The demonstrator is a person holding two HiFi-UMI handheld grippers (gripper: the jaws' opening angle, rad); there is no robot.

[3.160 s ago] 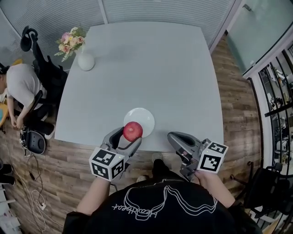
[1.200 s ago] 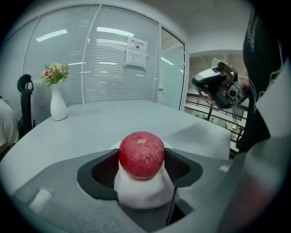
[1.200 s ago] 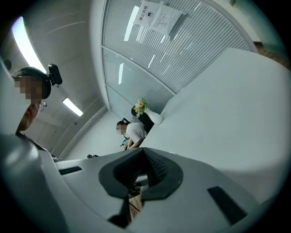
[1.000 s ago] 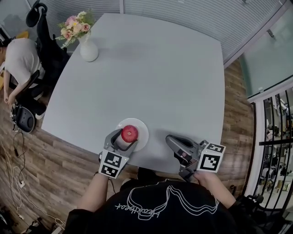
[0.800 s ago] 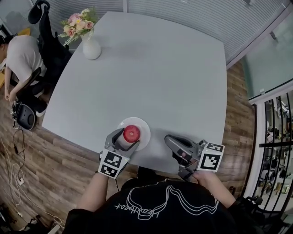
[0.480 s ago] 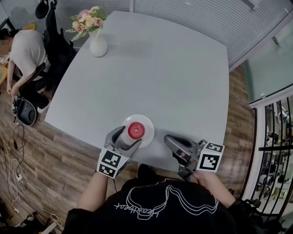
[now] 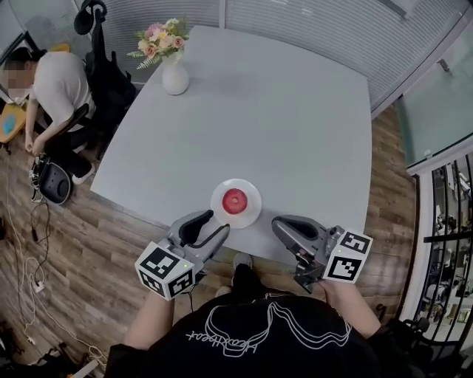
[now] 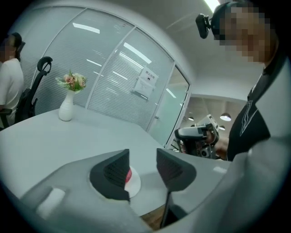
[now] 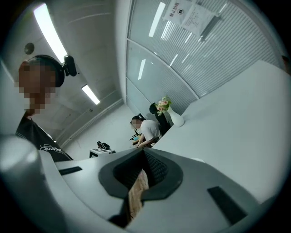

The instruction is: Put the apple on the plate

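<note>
As seen from the head view: red apple (image 7: 235,199) in the middle of a round white plate (image 7: 253,212), touching neither gripper. Plate on the grey table (image 7: 266,111), close to the near edge, roughly between the two grippers and a little beyond their tips.

Left gripper (image 7: 218,221) back from the plate at the table's near edge, tips aimed toward the plate but apart from it. Fingers (image 8: 111,175) closing, with a clear gap between the two ribbed dark pads and nothing between them. Behind the left-hand finger in the left gripper view, only a sliver of red apple and white plate, farther off on the table.

Right gripper (image 7: 279,224) to the right of the plate, also at the near edge and apart from it. Fingers (image 9: 157,168) pressed together at the tips in the right gripper view, holding nothing. Lower down, through the slit between them, a strip of wooden floor (image 9: 136,195).

At the far left corner of the table, a white vase of pink flowers (image 7: 175,74). Beyond that corner, a seated person in a white top (image 7: 59,88), next to a black chair (image 7: 107,66). Behind the table, glass walls with blinds (image 7: 310,22).
</note>
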